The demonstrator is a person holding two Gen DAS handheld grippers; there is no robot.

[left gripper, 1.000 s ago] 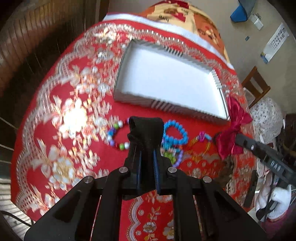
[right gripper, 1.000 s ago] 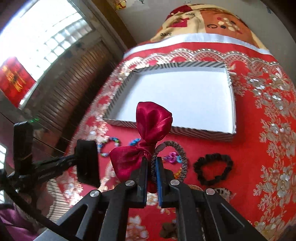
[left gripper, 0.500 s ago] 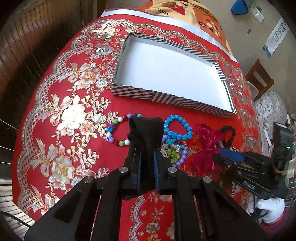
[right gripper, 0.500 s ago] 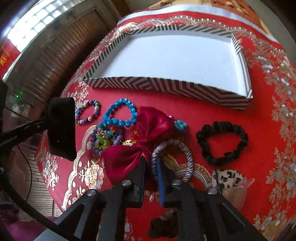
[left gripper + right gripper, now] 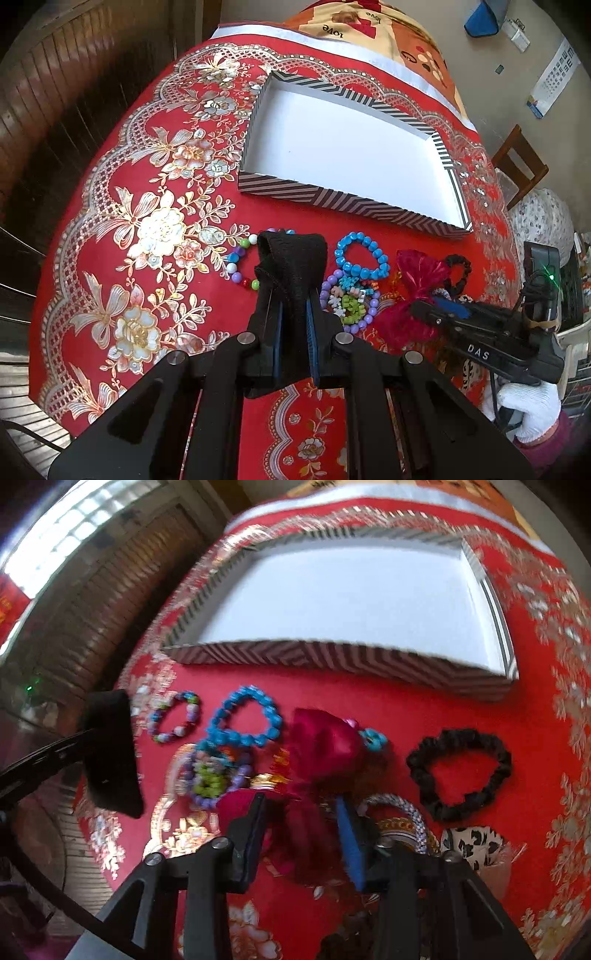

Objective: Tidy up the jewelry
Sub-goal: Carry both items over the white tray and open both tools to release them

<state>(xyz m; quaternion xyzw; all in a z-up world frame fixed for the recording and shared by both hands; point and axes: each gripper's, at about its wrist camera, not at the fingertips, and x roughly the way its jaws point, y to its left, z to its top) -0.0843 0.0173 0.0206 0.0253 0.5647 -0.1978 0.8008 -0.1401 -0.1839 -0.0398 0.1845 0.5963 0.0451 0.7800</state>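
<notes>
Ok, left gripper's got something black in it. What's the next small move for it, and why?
Probably carry it forward over the striped box and let go there. The left gripper is shut on a black fabric band, held up clear of the beaded bracelets on the cloth, and the box's white floor is bare, with nothing between the gripper and the box.

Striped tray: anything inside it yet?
Nothing visible inside the striped tray: bare white floor in both views. Its near wall hides a thin strip of floor behind it. Blue bead bracelet lies outside.
</notes>
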